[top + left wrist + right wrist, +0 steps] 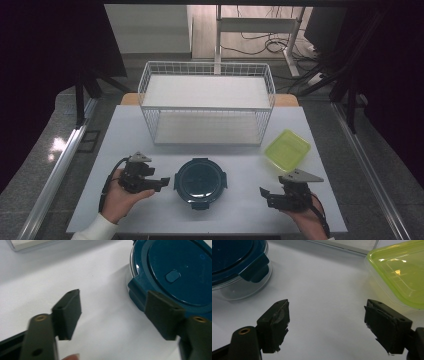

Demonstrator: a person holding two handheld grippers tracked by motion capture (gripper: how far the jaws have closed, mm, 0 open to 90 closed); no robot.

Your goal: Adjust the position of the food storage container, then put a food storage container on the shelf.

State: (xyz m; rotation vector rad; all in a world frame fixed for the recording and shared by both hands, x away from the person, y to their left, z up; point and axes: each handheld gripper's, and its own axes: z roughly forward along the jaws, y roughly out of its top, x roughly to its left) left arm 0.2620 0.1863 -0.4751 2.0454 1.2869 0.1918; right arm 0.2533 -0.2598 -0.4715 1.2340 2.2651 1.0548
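Round container [200, 182], blue clip lid, near table's [125, 125] front edge, centre. Clear base looks rigid, prob. slick, maybe heavy; grab by side latch tabs. Left gripper [161, 184] just beside it, jaws apart; right gripper [263, 194] agape, empty.

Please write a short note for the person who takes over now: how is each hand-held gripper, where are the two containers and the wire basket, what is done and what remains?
Left hand-held gripper: open, holds nothing, just left of the round container with the blue lid; one jaw is next to a lid clip, contact unclear.
Right hand-held gripper: open, holds nothing, low over the table, to the right of the round container.
Green square container: lid on, on the table to the right of the wire basket.
Basket: both shelves bare.
Done: nothing visible; neither container is gripped or moved into the basket.
Left: probably grip the round container first.
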